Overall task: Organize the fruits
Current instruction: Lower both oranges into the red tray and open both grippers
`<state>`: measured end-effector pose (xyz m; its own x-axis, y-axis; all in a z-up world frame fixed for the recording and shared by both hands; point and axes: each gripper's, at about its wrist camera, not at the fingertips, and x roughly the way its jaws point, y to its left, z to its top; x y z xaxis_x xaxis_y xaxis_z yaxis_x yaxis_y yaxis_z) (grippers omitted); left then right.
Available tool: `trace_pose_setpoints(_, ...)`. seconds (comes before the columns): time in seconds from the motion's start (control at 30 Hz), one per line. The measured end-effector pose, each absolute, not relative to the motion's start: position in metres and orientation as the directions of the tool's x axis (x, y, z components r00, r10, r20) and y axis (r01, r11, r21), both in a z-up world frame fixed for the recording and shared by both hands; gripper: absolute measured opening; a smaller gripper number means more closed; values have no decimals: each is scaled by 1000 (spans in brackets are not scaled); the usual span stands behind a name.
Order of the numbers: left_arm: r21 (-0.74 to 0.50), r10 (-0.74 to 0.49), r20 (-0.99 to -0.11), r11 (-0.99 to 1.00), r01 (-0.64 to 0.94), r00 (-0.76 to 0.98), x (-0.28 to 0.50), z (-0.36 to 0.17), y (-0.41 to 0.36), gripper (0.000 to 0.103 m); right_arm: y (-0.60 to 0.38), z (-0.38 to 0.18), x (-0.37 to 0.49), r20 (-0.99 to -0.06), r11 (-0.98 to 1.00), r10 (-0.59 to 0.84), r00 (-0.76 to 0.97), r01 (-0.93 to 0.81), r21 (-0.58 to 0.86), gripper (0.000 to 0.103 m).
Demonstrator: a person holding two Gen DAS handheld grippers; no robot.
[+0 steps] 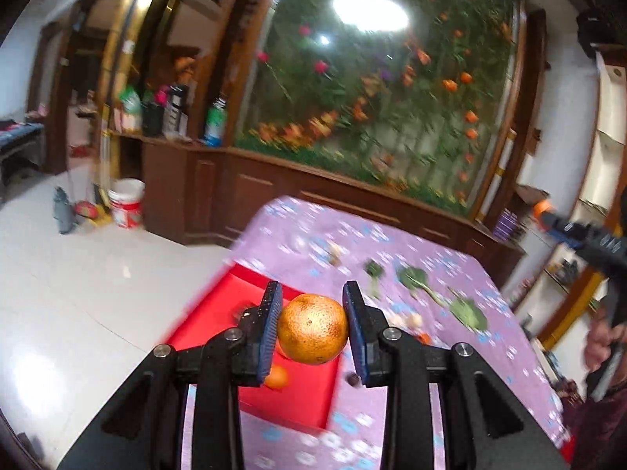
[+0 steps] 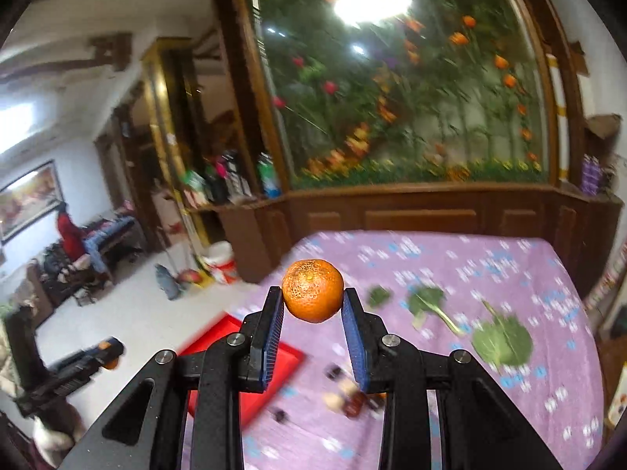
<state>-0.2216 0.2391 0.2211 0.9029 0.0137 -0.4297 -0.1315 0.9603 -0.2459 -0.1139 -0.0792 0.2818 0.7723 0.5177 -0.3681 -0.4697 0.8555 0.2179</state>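
Note:
My left gripper is shut on an orange and holds it in the air above a red tray. A smaller orange lies in that tray. My right gripper is shut on a second orange, pinched at its fingertips, high above the purple flowered tablecloth. The red tray shows below and to the left in the right wrist view. The other gripper shows at the edge of each view, blurred.
Green leafy vegetables lie on the cloth to the right. Small dark and pale fruits lie near the tray. A wooden cabinet with a flower mural stands behind the table. A white bucket stands on the floor at the left.

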Motion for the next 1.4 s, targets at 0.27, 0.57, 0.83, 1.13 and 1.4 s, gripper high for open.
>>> trace_pose_setpoints(0.27,-282,53,-533,930,-237,844,-182,174,288,31,2,298,-89,-376,784,617,691,-582,216,33)
trace_pose_setpoints(0.57,-293,14,-662,915,-276,749,-136,104,304,31,65,170,-35,-594,769,613,520,-564,301,33)
trace_pose_setpoints(0.83,-265,12,-725,918,-295,689,-106,70,303,31,92,105,-26,-685,753,599,415,-582,306,33)
trace_pose_setpoints(1.13,-221,32,-764,925,-308,645,-78,47,297,31,136,49,-35,-768,736,534,352,-641,218,34)
trace_pose_setpoints(1.4,-173,77,-772,930,-325,631,-73,40,293,31,147,35,-35,-781,731,513,356,-658,180,34)
